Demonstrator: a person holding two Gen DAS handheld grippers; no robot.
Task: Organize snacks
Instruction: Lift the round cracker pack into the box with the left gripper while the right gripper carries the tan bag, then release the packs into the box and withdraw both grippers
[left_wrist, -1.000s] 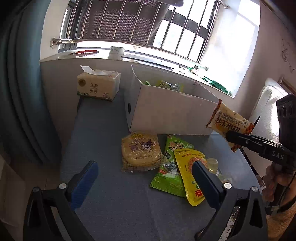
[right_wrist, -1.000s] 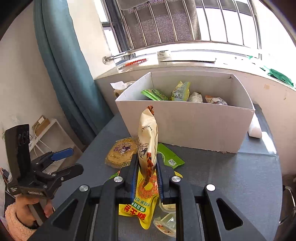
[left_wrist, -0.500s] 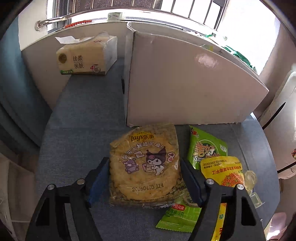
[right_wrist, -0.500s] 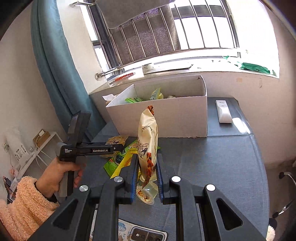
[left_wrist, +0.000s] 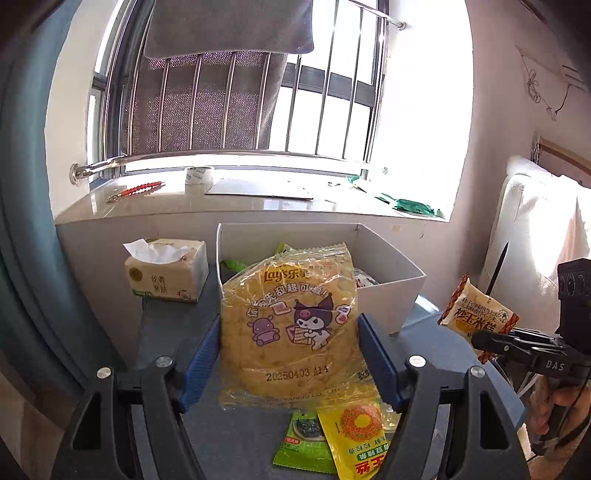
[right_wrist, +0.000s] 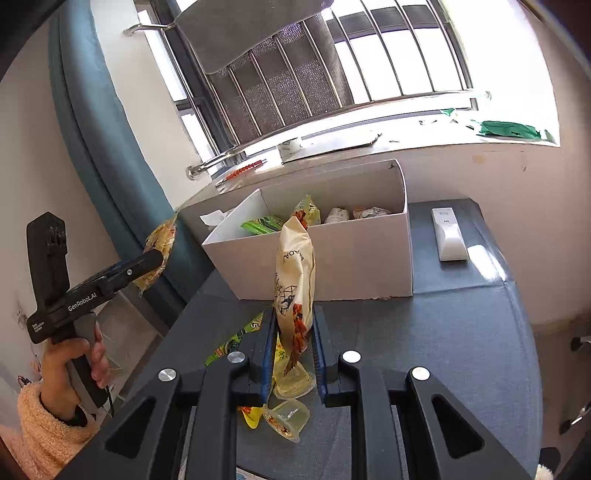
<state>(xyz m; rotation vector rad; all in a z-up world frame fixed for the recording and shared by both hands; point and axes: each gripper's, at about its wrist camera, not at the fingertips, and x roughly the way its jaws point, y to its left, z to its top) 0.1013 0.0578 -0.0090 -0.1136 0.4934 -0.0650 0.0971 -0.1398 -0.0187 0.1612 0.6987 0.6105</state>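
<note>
My left gripper (left_wrist: 290, 354) is shut on a yellow Lay's chip bag (left_wrist: 291, 325) and holds it up above the table, in front of the white cardboard box (left_wrist: 388, 291). It shows from the side in the right wrist view (right_wrist: 159, 254). My right gripper (right_wrist: 293, 347) is shut on a cream corn-snack packet (right_wrist: 293, 273), held upright before the box (right_wrist: 332, 258), which holds several snacks. The packet also shows in the left wrist view (left_wrist: 476, 314). A green packet (left_wrist: 303, 443) and a yellow packet (left_wrist: 362, 443) lie on the dark table.
A tissue pack (left_wrist: 166, 269) stands left of the box. A white remote (right_wrist: 448, 232) lies right of the box. Two small jelly cups (right_wrist: 288, 417) lie near my right gripper. The windowsill (left_wrist: 258, 199) runs behind the table.
My left gripper has closed on the Lay's bag and lifted it off the table toward the box. My right gripper still holds its packet and has shifted slightly.
</note>
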